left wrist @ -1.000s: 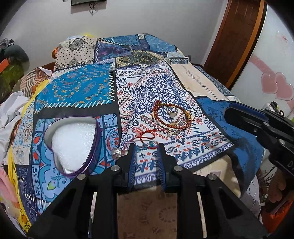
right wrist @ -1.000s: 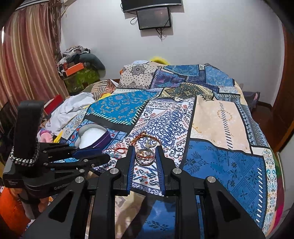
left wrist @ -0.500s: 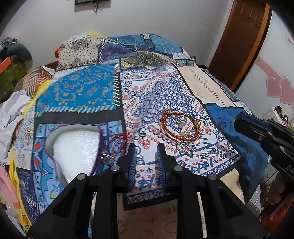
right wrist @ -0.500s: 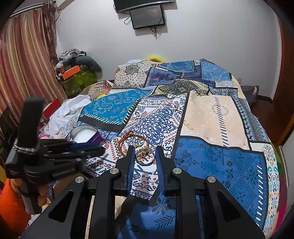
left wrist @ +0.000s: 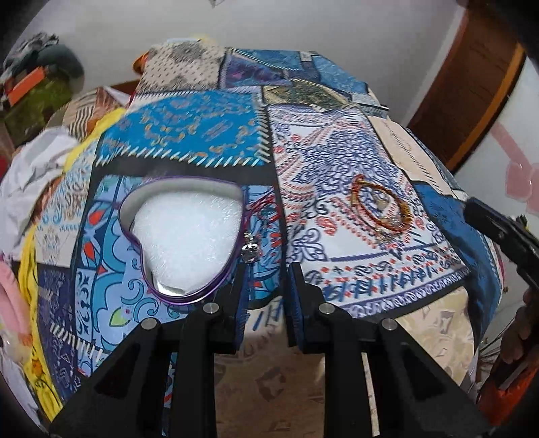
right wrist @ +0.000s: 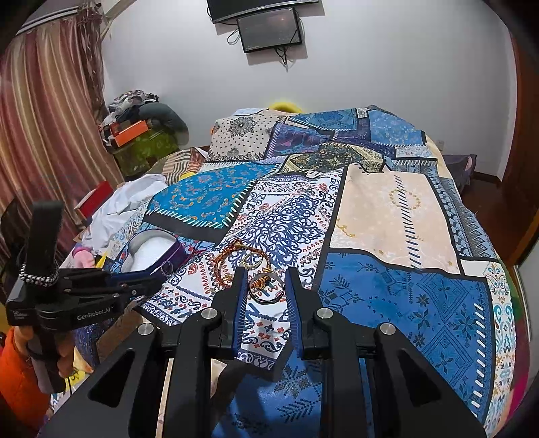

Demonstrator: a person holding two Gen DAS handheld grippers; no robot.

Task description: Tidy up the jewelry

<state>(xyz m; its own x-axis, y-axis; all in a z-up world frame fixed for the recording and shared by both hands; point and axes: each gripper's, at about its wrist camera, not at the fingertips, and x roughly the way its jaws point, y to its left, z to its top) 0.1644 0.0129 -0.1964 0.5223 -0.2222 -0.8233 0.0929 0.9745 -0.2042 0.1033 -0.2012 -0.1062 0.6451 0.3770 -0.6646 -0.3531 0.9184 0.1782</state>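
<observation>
Most of both views is taken up by a bed (right wrist: 397,215) covered with a patchwork spread (left wrist: 209,134) of blue, white and cream panels. A white wall (right wrist: 387,67) is seen behind it, with a dark screen (right wrist: 269,29) mounted high. Striped curtains (right wrist: 43,128) are hung on the left of the right wrist view, and a wooden door (left wrist: 471,87) is seen on the right of the left wrist view. A heap of clothes and boxes (right wrist: 141,124) is piled in the corner, and white cloth (right wrist: 128,202) lies at the bed's edge.

On the spread, a heart-shaped purple-rimmed box (left wrist: 183,236) with a white lining is set near the foot of the bed. A red cord bracelet (left wrist: 261,215) with a silvery charm (left wrist: 250,251) is draped just beside the box's right rim; whether it touches the rim cannot be told. A cluster of orange beaded bracelets (left wrist: 380,209) lies well apart to the right. A gold bangle (right wrist: 266,289) rests nearest the right tongs (right wrist: 263,303), seen between its blue pads.

The left tongs (left wrist: 266,293) are held parted and empty, just below the charm. The right tongs are likewise parted, with nothing gripped.
</observation>
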